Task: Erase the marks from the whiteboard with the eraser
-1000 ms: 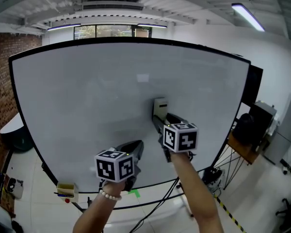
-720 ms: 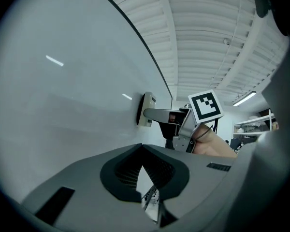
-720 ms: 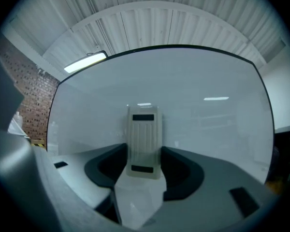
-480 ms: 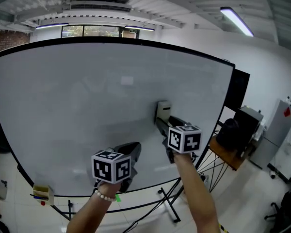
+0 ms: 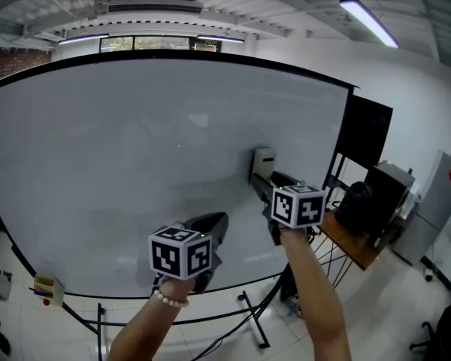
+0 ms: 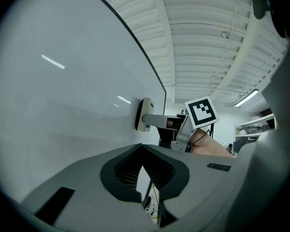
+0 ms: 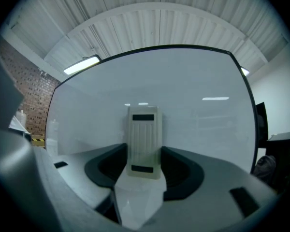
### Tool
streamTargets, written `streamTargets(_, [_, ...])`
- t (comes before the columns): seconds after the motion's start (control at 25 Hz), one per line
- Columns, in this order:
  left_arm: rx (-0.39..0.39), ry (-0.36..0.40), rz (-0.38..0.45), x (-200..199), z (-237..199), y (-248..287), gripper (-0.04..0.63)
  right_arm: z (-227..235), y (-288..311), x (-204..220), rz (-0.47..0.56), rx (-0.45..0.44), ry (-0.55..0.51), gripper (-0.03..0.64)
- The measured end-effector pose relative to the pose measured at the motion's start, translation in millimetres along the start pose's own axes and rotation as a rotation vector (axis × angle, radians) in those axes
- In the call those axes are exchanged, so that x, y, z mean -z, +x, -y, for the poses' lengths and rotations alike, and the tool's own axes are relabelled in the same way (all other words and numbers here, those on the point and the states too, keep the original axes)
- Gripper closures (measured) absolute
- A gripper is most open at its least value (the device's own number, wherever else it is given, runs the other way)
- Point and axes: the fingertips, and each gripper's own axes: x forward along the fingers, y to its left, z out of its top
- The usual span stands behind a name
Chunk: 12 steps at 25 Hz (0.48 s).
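**Eraser held against the board**

The left tool (image 5: 213, 230) hangs low in front of the whiteboard (image 5: 120, 141) with its jaws closed together and empty. Beyond it, the right tool (image 5: 264, 177) is clamped on the eraser (image 5: 263, 159) — upright, face flat against the board, right of centre.

the whiteboard (image 5: 135, 149) is smooth and glossy, throwing back streaks of the ceiling lights, and has a thin black edge. the eraser (image 7: 144, 141) looks like cream matt plastic, its back ribbed lengthwise. the right gripper (image 7: 144, 174) and the left gripper (image 6: 147, 178) have matt grey plastic shells with darker, finely ridged inner pads. the bracelet (image 5: 167, 299) is of pale shiny beads. the ceiling (image 5: 210, 6) is ribbed white sheet. the brick wall (image 7: 31, 105) looks rough.
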Motion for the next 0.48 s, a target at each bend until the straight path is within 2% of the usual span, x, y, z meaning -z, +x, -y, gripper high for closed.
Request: streamTargets(0.48, [-0.019,-0.008,-0.014,25.8,52.4,90.7,0.607,124.6,-27.6,6.4,-0.006,-0.003,0.001,0.367])
